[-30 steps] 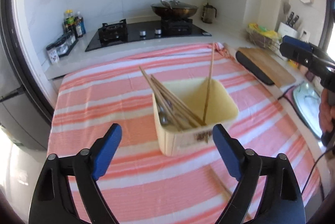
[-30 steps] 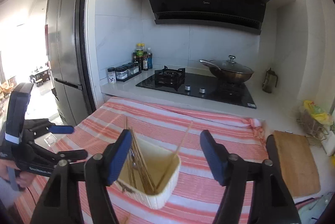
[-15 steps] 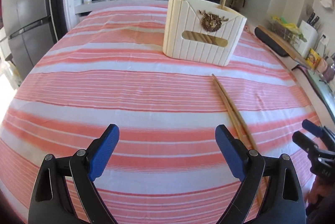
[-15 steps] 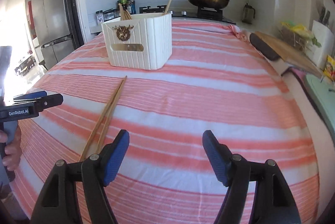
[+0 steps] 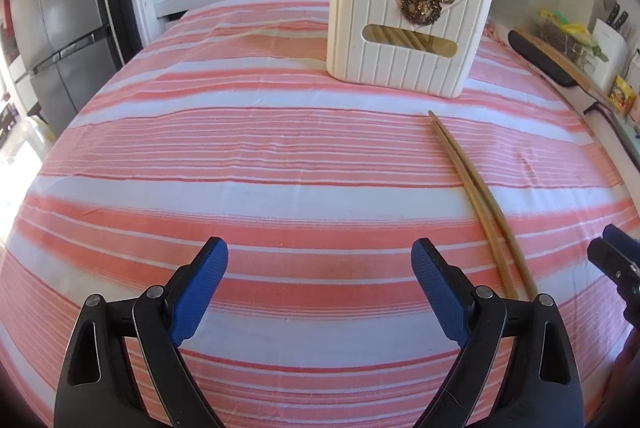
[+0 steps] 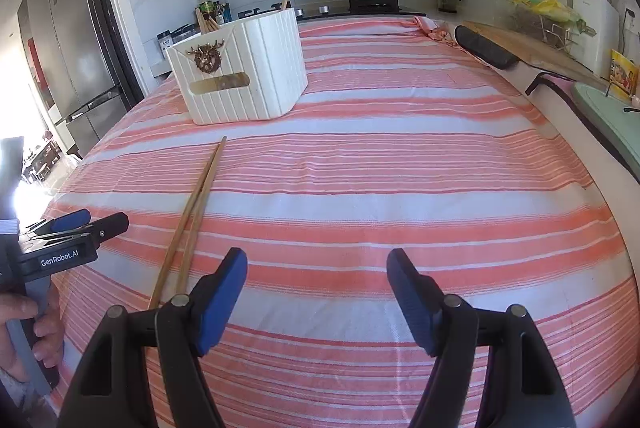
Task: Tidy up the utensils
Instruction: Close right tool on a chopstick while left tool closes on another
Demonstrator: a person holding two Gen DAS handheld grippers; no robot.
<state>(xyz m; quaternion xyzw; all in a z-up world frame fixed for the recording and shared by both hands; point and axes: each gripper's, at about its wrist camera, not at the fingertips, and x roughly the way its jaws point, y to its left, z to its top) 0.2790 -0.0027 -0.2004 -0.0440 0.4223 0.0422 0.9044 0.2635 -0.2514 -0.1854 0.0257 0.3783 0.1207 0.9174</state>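
Both grippers hovered low over the desk [image 5: 280,156], which was covered with a pink and white striped cloth [image 6: 400,164]. The left gripper [image 5: 320,292] had its jaws spread wide and held nothing, and the right gripper [image 6: 316,292] was the same, released and empty. The task looked mostly done: a cream ribbed utensil holder [image 5: 404,44] stood upright near the far side of the desk, and several chopsticks already stuck out of its top, leaning to the corners. Through the slot in its front wall more sticks could be seen, though how many was hard to tell from these views. What was left, as far as the pictures showed, was one pair of wooden chopsticks [image 5: 476,196] lying flat on the cloth, side by side and almost touching, with the far tips pointing toward the holder but well apart from it. The pair lay between the two grippers, just beside the right finger of the left one and just beside the left finger of the right one. In my judgement, this pair had yet to be picked up and dropped in the holder
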